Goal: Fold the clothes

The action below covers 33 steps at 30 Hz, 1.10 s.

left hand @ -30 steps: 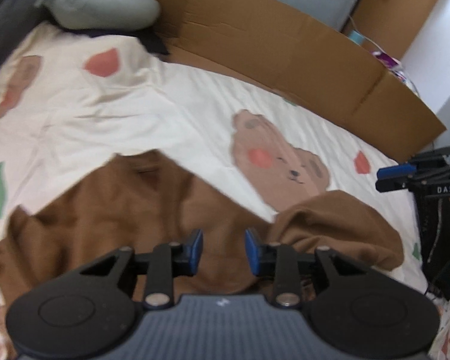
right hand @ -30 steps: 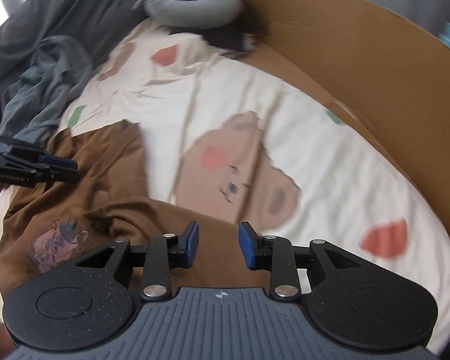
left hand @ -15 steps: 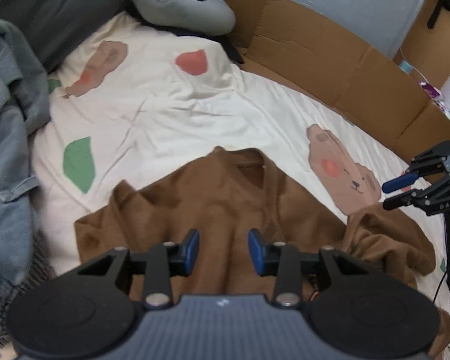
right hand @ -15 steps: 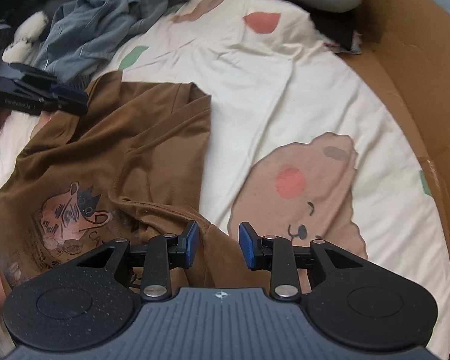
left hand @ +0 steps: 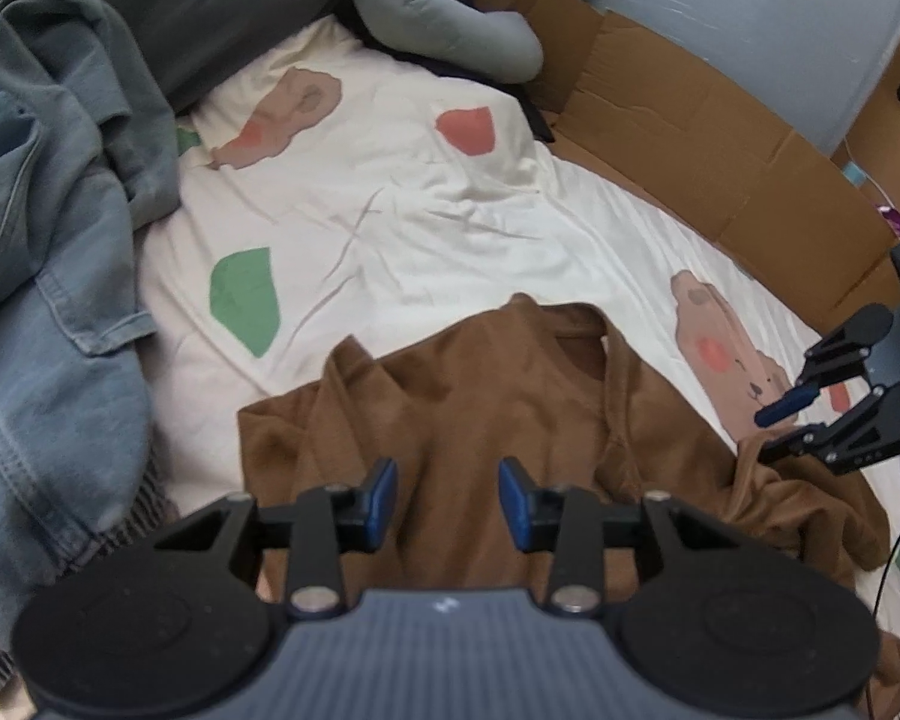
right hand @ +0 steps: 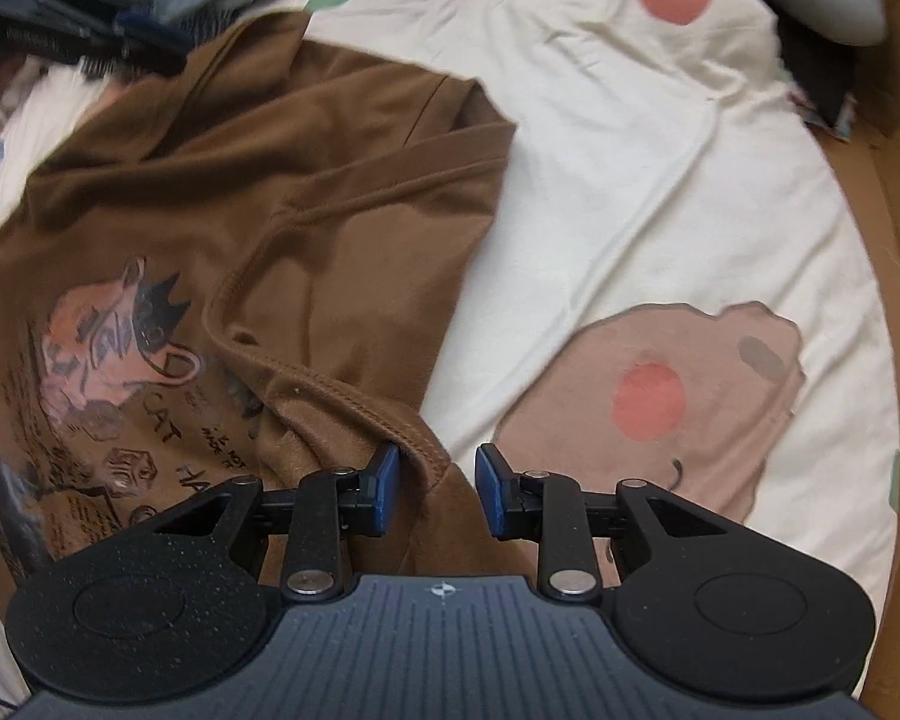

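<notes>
Trouble, as I judge it, lies mostly in the brown T-shirt (left hand: 498, 396) itself: it sprawls on the printed bedsheet (left hand: 426, 240) rumpled, collar toward the far side, with one side bunched into a heap near the right gripper (right hand: 437, 489) and a stitched hem curling up just at that gripper's fingers. The right gripper hovers with its blue pads apart and nothing between them, the hem edge touching or nearly touching the left pad; closing there could catch more than one layer of cloth, and any fold made from such a grip would drag the heap along and come out crooked. The left gripper (left hand: 448, 503) also stands apart and empty, low over the middle of the shirt, well away from any edge or corner, so a pinch here would only raise a tent in the fabric. The cat print (right hand: 114, 336) faces up in the right view, partly hidden under an overlapping flap. Around the shirt, a denim jacket (left hand: 48, 276) lies heaped just beside its left edge and could be snagged by a wide sweep; a grey pillow (left hand: 444, 18) and a cardboard sheet (left hand: 720, 138) border the far side, leaving open sheet between them and the collar.
</notes>
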Available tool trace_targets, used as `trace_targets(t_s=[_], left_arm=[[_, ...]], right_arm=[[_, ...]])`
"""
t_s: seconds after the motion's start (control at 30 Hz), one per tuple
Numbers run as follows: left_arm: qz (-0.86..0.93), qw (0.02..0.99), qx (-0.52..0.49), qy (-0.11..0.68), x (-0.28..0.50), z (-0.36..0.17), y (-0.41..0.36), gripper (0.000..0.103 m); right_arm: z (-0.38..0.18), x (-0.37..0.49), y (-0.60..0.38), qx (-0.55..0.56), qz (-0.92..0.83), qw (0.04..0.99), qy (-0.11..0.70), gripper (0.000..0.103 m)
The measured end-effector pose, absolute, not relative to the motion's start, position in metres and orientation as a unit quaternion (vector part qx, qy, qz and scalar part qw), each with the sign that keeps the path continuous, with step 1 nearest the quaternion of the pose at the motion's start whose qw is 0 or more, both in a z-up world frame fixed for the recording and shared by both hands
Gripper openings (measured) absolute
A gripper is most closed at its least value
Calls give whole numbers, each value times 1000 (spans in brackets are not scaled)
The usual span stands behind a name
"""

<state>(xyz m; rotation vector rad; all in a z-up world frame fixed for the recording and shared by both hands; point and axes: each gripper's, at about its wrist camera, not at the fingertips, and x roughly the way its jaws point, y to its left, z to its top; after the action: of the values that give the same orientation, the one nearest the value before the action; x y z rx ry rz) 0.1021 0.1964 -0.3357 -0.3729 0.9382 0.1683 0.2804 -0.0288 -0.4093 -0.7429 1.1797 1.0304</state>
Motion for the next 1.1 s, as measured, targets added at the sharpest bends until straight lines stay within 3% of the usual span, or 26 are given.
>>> trace_targets(t_s=[0.07,0.5,0.6,0.7,1.1], left_arm=[[83,871,-179,449,100,-337,199,41],[82,868,-176,458,100,-344,198,42],[86,868,-173,457,101,-343,199,42],[90,869,-171,456,102,-342,201,43],[130,864,-190,448,112,-346,217,57]], right_arm=[[-418,282,-23,-335,455,637,525,30],[-449,285,-20,-338,450,625,541,28],[-448,280,-22,-345,453,624,535,11],[-440,277,-29,-343,448,634,529,5],[-392,272,-73,-357,386,702,481,4]])
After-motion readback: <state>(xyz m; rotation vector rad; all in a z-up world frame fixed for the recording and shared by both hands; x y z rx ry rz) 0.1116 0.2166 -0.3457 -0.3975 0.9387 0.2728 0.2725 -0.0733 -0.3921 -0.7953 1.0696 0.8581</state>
